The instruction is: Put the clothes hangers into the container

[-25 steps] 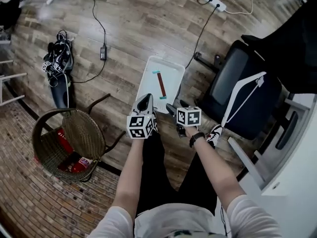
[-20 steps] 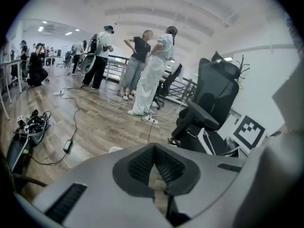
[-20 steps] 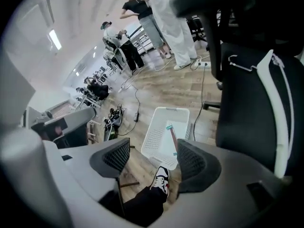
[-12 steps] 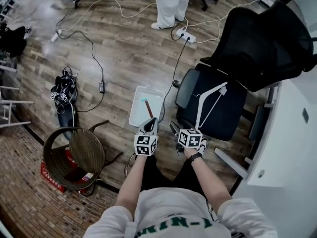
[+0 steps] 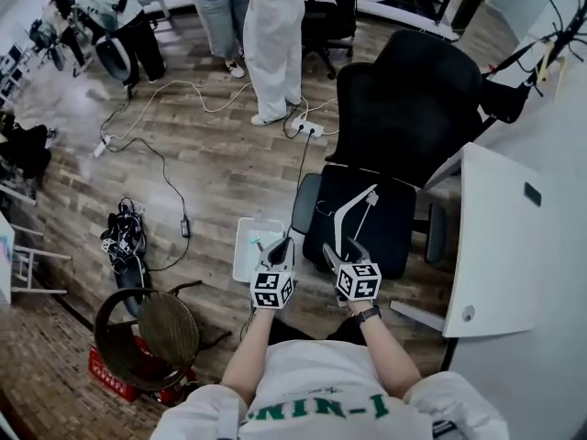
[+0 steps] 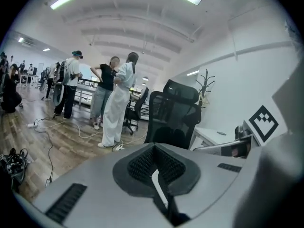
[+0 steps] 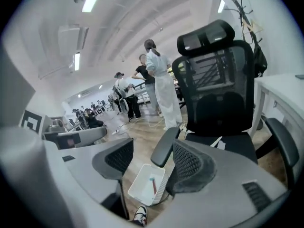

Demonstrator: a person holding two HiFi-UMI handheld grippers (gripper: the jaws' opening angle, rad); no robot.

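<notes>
Jaws of right gripper [image 7: 151, 159] closing (empty); two hangers [image 5: 339, 215], one container [image 5: 241, 251].

We log the left gripper [image 6: 155, 158] with its two dark ribbed pads [image 6: 140, 164] pressed together along one seam, nothing caught between them. Straight beyond the jaws stands a black office chair [image 6: 173, 120] with a headrest, a white desk [image 6: 213, 136] just right of it and a bare coat stand [image 6: 207, 82] against the white wall behind. On the wooden floor [image 6: 28, 141] to the left we note a person in white [image 6: 116, 103] nearest the chair, others standing beside, and cables [image 6: 52, 127] trailing past their feet.
</notes>
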